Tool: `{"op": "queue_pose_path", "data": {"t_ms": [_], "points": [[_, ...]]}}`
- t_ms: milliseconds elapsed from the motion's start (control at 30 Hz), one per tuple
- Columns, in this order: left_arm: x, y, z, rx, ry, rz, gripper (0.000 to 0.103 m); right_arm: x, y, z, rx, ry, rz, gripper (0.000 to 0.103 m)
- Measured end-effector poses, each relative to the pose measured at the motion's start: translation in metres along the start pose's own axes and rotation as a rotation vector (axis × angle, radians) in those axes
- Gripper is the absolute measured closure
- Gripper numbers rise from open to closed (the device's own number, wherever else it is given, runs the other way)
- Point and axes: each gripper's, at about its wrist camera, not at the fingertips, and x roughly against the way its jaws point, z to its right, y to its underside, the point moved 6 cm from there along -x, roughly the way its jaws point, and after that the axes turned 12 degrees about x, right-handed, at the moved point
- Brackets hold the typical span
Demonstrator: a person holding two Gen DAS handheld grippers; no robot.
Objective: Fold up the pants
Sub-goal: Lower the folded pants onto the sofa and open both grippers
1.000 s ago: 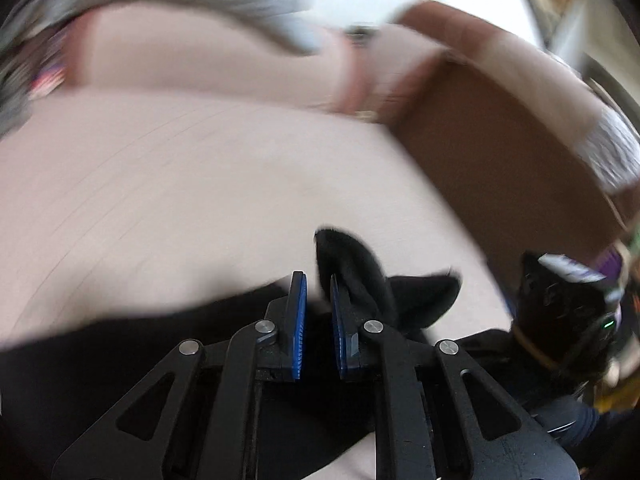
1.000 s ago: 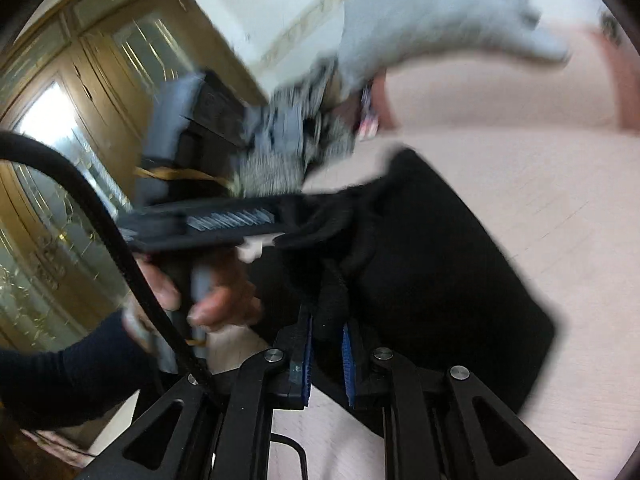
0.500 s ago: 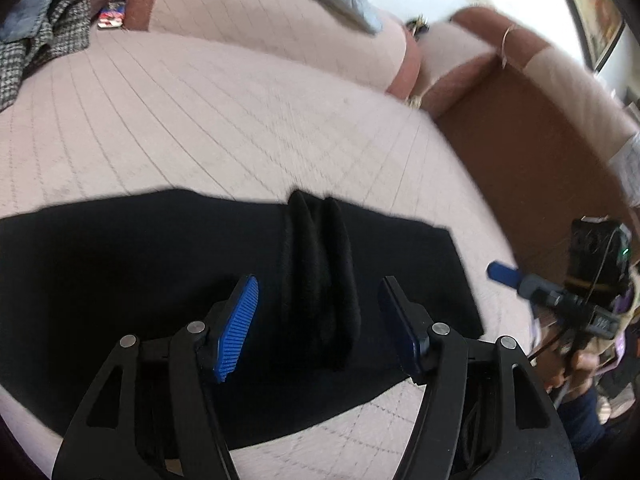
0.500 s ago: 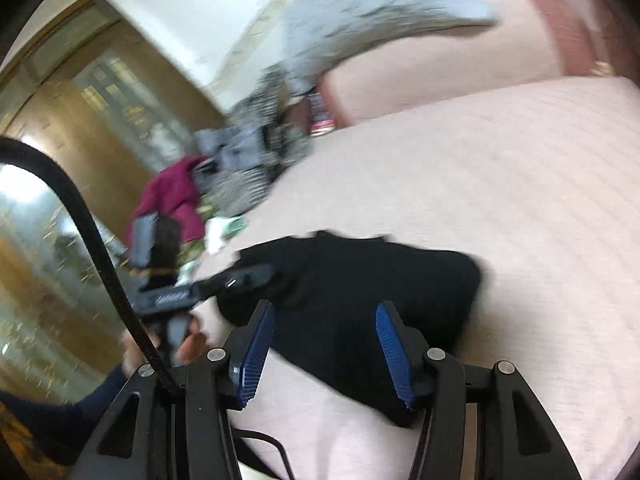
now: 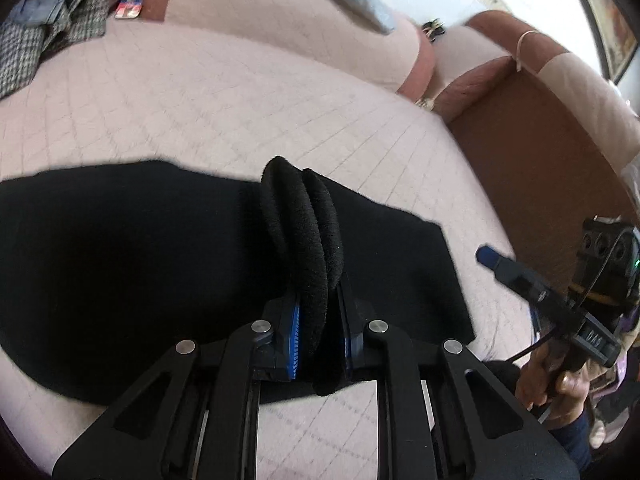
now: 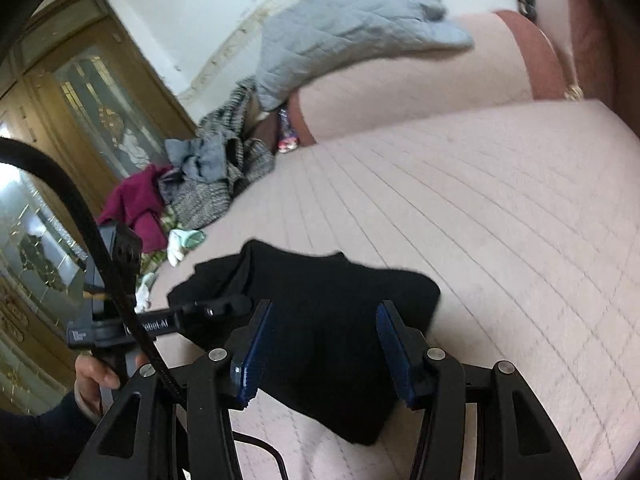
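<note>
The black pants (image 5: 140,260) lie flat across the pink quilted sofa seat (image 5: 200,100). A thick fold (image 5: 304,232) of the pants stands up in a ridge. My left gripper (image 5: 318,320) is closing on that ridge, and its blue pads press the cloth from both sides. In the right wrist view the pants (image 6: 320,300) lie under my right gripper (image 6: 324,344), which is open and hovers over their near end without holding anything. The left gripper (image 6: 236,304) shows there from the side, at the pants' left edge. The right gripper (image 5: 520,276) appears at the right of the left wrist view.
A pile of mixed clothes (image 6: 208,176) sits at the sofa's far left end. A grey quilt (image 6: 348,28) hangs over the backrest. A brown armrest (image 5: 540,140) bounds the seat on the right. A person's hand (image 5: 552,372) grips the right handle.
The pants went from hanging in both grippers to lying flat on the seat. Both grippers opened; the left has since closed on the raised fold, and the right stays open.
</note>
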Motion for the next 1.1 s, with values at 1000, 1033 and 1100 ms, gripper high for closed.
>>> {"op": "queue_pose_path", "data": {"t_ms": [1000,1033,1100], "points": [[0.052,0.005,-0.049,0.018,-0.238,0.193,0.049,-0.082,-0.016,-0.069,0.266,-0.014,-0.205,0.052],[0.056,0.006,-0.053,0.035,-0.238,0.194,0.049,-0.086,-0.019,-0.073,0.279,-0.022,-0.205,0.052],[0.066,0.009,-0.064,0.085,-0.234,0.210,0.049,-0.094,-0.025,-0.084,0.302,-0.037,-0.211,0.052]]}}
